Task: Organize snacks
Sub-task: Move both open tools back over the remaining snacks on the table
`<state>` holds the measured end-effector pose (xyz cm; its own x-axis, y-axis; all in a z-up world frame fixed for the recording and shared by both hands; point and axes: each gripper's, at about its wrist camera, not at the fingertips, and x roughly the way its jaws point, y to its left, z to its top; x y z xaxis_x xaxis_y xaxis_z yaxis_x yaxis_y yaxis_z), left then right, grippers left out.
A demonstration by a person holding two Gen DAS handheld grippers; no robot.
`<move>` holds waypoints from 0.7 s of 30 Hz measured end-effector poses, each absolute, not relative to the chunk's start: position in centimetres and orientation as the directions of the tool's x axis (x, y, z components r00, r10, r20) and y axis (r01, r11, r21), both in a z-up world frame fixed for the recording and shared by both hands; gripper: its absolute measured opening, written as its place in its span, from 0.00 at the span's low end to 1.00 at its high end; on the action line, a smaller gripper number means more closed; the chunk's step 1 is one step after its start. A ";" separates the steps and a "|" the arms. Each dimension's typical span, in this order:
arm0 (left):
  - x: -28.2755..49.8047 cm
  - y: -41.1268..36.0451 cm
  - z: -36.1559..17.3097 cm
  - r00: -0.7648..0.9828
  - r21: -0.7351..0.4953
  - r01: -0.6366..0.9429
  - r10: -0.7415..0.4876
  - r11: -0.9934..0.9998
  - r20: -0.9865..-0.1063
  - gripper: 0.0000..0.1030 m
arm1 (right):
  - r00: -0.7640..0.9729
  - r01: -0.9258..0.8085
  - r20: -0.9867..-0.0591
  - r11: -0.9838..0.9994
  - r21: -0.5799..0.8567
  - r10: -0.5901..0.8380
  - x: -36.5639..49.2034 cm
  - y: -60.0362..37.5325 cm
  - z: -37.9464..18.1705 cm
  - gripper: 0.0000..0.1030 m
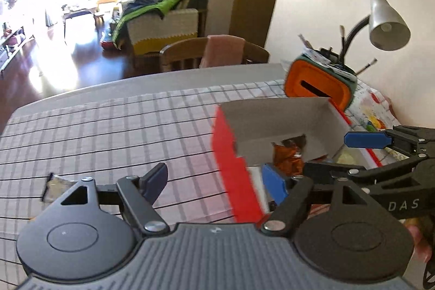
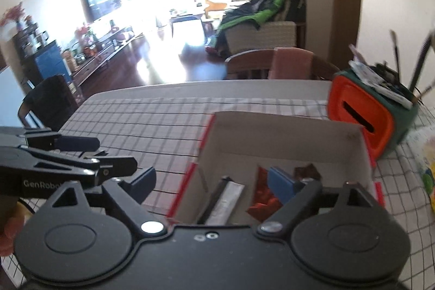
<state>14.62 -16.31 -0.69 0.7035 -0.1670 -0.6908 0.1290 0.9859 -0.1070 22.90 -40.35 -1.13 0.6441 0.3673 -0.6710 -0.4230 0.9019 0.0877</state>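
1. The left gripper (image 1: pixel 214 182) is showing black linkage arms, blue finger pads (image 1: pixel 275 182), silver pivot screws and a ribbed grey body
2. The right gripper (image 2: pixel 210 182) is wearing matching black arms, blue pads (image 2: pixel 281 185) and white "GenRobot" lettering

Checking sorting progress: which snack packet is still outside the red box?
The dark-edged clear packet lying on the checked tablecloth, left of the left claw. The orange packet and the others already sit inside the red box.
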 end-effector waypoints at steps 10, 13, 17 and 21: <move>12.1 -9.1 -1.7 0.727 -0.104 0.035 -0.097 0.994 -0.680 0.84 | 0.605 -0.484 -0.681 0.870 0.095 0.411 22.4 -33.8 -2.5 1.00; 11.4 -6.6 -2.5 0.725 -0.118 0.001 -0.082 0.993 -0.683 0.85 | 0.581 -0.511 -0.700 0.856 0.082 0.415 22.2 -31.4 -3.2 1.00; 10.8 -3.2 -3.8 0.723 -0.125 -0.054 -0.048 0.991 -0.689 0.87 | 0.548 -0.533 -0.735 0.844 0.063 0.401 21.9 -28.2 -4.6 1.00; 10.5 0.1 -5.2 0.702 -0.132 -0.113 -0.015 0.985 -0.712 0.87 | 0.527 -0.563 -0.751 0.825 0.042 0.398 21.4 -25.1 -5.8 1.00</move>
